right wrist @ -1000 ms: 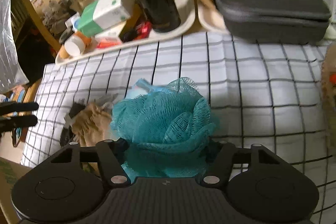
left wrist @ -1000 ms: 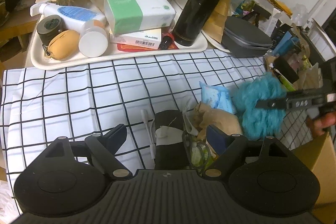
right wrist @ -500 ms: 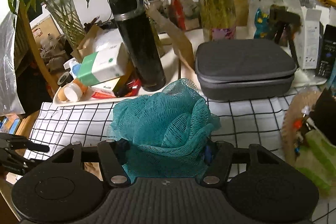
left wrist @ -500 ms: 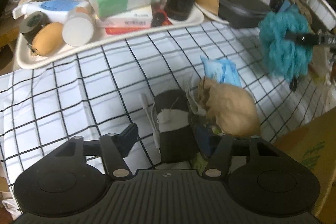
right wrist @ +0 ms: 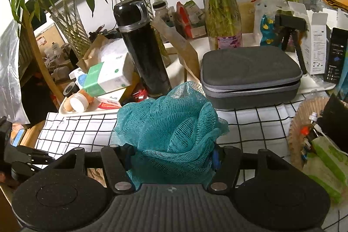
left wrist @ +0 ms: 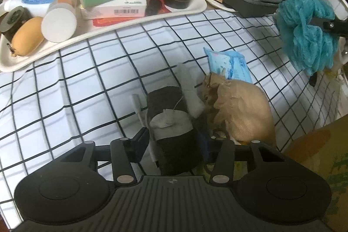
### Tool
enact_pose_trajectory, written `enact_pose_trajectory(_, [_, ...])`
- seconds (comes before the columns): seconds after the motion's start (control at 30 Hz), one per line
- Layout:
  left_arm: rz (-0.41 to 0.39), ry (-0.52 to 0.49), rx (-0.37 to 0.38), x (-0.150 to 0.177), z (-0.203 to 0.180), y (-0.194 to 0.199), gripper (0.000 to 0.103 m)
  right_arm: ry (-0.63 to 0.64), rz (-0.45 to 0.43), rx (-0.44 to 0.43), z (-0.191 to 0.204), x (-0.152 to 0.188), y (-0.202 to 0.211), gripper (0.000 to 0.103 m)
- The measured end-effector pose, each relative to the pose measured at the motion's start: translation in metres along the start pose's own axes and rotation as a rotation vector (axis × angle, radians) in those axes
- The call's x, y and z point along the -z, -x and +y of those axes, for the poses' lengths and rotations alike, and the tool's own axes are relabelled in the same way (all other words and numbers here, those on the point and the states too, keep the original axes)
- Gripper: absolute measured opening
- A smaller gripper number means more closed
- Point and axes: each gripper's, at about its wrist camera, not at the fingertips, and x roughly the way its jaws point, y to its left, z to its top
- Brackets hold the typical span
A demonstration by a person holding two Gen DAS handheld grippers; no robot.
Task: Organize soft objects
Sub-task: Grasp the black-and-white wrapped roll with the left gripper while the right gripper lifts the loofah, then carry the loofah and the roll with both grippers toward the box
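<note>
Your right gripper point(right wrist: 171, 156) clamps one teal loofah point(right wrist: 171, 129); your left gripper point(left wrist: 174, 140), jaws just closing, straddles one black roll point(left wrist: 174, 136), pads' contact unclear.

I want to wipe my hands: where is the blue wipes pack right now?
In the left wrist view the blue wipes pack lies right of centre on the checked cloth, tucked behind the tan cloth bundle.
</note>
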Motion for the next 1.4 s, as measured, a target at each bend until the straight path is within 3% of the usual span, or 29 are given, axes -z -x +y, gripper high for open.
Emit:
enact_pose_trajectory(0.43, [-0.007, -0.006, -0.018, -0.003, 0.0, 0.0, 0.039, 0.006, -0.001, -0.012, 0.002, 0.001, 0.002, 0.066])
enact_pose_trajectory(1.03, [-0.13, 0.058, -0.023, -0.011, 0.003, 0.047, 0.039, 0.027, -0.014, 0.005, 0.007, 0.007, 0.015, 0.065])
enact_pose_trajectory(1.4, [-0.244, 0.014, -0.044, -0.016, -0.024, 0.088, 0.039, 0.034, -0.083, -0.013, 0.009, 0.003, 0.041, 0.065])
